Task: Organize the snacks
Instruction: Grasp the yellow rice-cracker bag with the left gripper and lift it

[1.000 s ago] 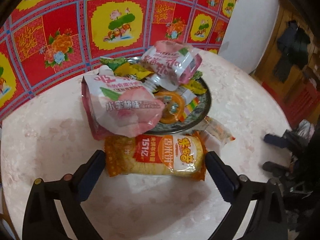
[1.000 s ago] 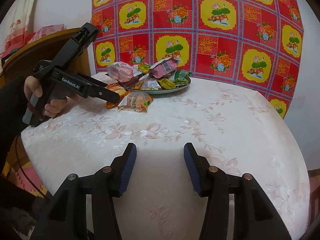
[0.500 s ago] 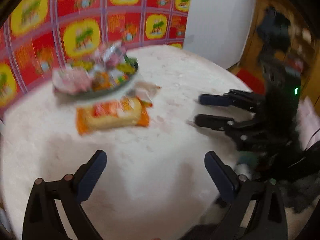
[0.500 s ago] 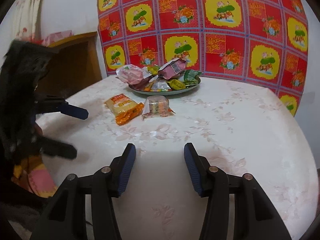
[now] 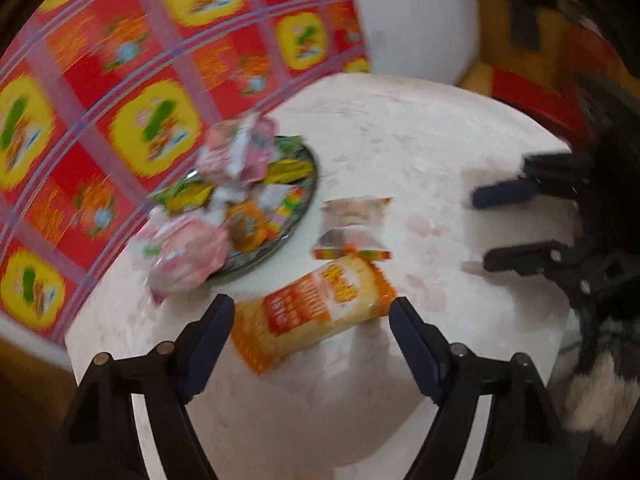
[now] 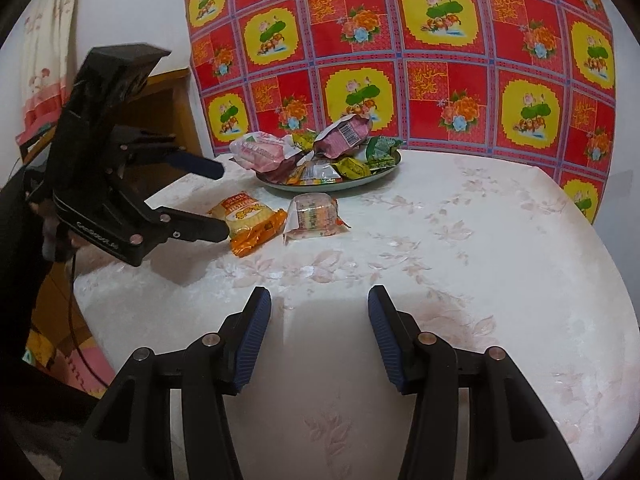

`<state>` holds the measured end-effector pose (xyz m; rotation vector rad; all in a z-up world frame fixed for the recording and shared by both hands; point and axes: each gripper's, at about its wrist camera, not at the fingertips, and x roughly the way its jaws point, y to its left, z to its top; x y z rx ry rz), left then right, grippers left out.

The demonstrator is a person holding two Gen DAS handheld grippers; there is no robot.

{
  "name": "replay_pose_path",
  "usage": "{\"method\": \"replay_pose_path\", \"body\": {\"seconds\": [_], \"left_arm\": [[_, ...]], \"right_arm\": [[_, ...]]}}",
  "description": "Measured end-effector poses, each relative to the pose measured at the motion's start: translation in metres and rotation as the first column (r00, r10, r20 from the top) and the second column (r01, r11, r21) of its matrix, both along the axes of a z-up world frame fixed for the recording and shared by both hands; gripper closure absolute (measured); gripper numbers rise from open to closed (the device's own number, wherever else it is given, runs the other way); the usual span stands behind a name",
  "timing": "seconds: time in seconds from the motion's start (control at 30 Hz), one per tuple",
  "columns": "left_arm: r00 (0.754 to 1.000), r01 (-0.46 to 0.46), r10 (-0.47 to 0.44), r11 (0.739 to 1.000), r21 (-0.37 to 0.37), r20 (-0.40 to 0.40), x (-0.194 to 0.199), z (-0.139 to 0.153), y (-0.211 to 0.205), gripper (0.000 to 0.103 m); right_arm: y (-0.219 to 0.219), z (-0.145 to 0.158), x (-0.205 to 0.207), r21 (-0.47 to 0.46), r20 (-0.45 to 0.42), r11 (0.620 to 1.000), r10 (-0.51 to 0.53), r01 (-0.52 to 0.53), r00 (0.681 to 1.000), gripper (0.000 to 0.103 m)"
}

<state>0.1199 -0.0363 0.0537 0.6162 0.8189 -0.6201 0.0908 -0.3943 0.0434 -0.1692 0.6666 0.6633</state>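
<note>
At the surface's [image 6: 460,280] nine o'clock edge, the left tool [image 6: 218,200] closed in, grasping nothing.
Orange packet [image 5: 316,312]: light, crinkly, slippery; pinch across its middle.

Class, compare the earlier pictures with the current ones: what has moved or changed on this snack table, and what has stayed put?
The left gripper swung away from the orange snack pack, then came back to it with its fingers turned one above the other. Its jaws have just been closing and now straddle the pack without pressing it. The right gripper stayed open and still. The orange pack, the clear-wrapped snack and the loaded plate lie unmoved.
</note>
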Motion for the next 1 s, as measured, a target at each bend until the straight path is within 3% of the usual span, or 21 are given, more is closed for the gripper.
{"method": "replay_pose_path", "body": {"seconds": [0.1, 0.2, 0.23, 0.27, 0.37, 0.5, 0.57, 0.63, 0.7, 0.77, 0.8, 0.83, 0.87, 0.93, 1.0], "left_arm": [[0.989, 0.114, -0.111, 0.993, 0.032, -0.101, 0.005, -0.006, -0.012, 0.019], [0.978, 0.168, -0.163, 0.985, 0.028, -0.128, 0.013, -0.012, -0.021, 0.020], [0.977, 0.156, -0.153, 0.988, 0.011, -0.146, 0.017, -0.012, -0.022, 0.024], [0.972, 0.124, -0.125, 0.992, -0.020, -0.198, 0.023, -0.014, -0.021, 0.042], [0.975, 0.080, -0.081, 0.997, -0.014, -0.208, 0.020, -0.013, -0.020, 0.046], [0.962, -0.156, 0.149, 0.988, -0.013, -0.227, 0.009, -0.010, -0.006, 0.046], [0.951, -0.238, 0.226, 0.971, -0.033, -0.210, -0.002, -0.010, 0.001, 0.046], [0.926, -0.333, 0.304, 0.937, -0.103, -0.226, -0.010, -0.007, 0.011, 0.046], [0.895, -0.405, 0.321, 0.877, -0.259, -0.311, -0.017, -0.002, 0.027, 0.041], [0.900, -0.399, 0.282, 0.840, -0.368, -0.333, -0.025, 0.007, 0.039, 0.035], [0.911, -0.380, 0.269, 0.842, -0.383, -0.313, -0.029, 0.011, 0.040, 0.024], [0.933, -0.330, 0.235, 0.860, -0.389, -0.273, -0.034, 0.016, 0.040, 0.019], [0.957, -0.252, 0.174, 0.895, -0.368, -0.232, -0.040, 0.019, 0.038, 0.015], [0.979, -0.155, 0.104, 0.941, -0.300, -0.178, -0.047, 0.018, 0.028, 0.015], [0.985, -0.136, 0.106, 0.963, -0.233, -0.140, -0.055, 0.011, 0.025, 0.015]], "right_arm": [[0.001, 0.000, 0.000, 0.000, -0.001, 1.000, -0.002, 0.002, 1.000, 0.051], [0.000, 0.000, 0.001, 0.008, -0.008, 1.000, -0.003, 0.003, 1.000, 0.051], [0.000, 0.000, 0.001, 0.012, -0.010, 1.000, -0.003, 0.003, 1.000, 0.051], [-0.001, 0.000, 0.001, 0.014, -0.012, 1.000, -0.002, 0.002, 1.000, 0.051], [-0.002, 0.000, 0.001, 0.020, -0.018, 1.000, 0.001, 0.000, 1.000, 0.051], [-0.002, 0.000, 0.001, 0.014, -0.018, 1.000, 0.001, -0.001, 1.000, 0.051], [0.000, 0.000, 0.001, -0.004, -0.012, 1.000, -0.001, 0.001, 1.000, 0.051], [0.004, 0.001, 0.000, -0.032, -0.010, 0.999, -0.009, 0.008, 1.000, 0.051], [0.008, 0.003, 0.002, -0.059, -0.023, 0.998, -0.028, 0.027, 0.999, 0.051], [0.011, 0.006, 0.005, -0.065, -0.047, 0.997, -0.048, 0.044, 0.998, 0.051], [0.012, 0.009, 0.006, -0.042, -0.057, 0.998, -0.039, 0.036, 0.998, 0.051], [0.012, 0.011, 0.008, -0.019, -0.063, 1.000, -0.025, 0.024, 0.998, 0.051], [0.012, 0.015, 0.010, 0.006, -0.070, 1.000, -0.013, 0.013, 0.997, 0.051], [0.015, 0.022, 0.017, 0.025, -0.087, 1.000, -0.004, 0.006, 0.996, 0.051], [0.022, 0.028, 0.025, 0.020, -0.089, 1.000, 0.018, -0.016, 0.996, 0.045]]}}
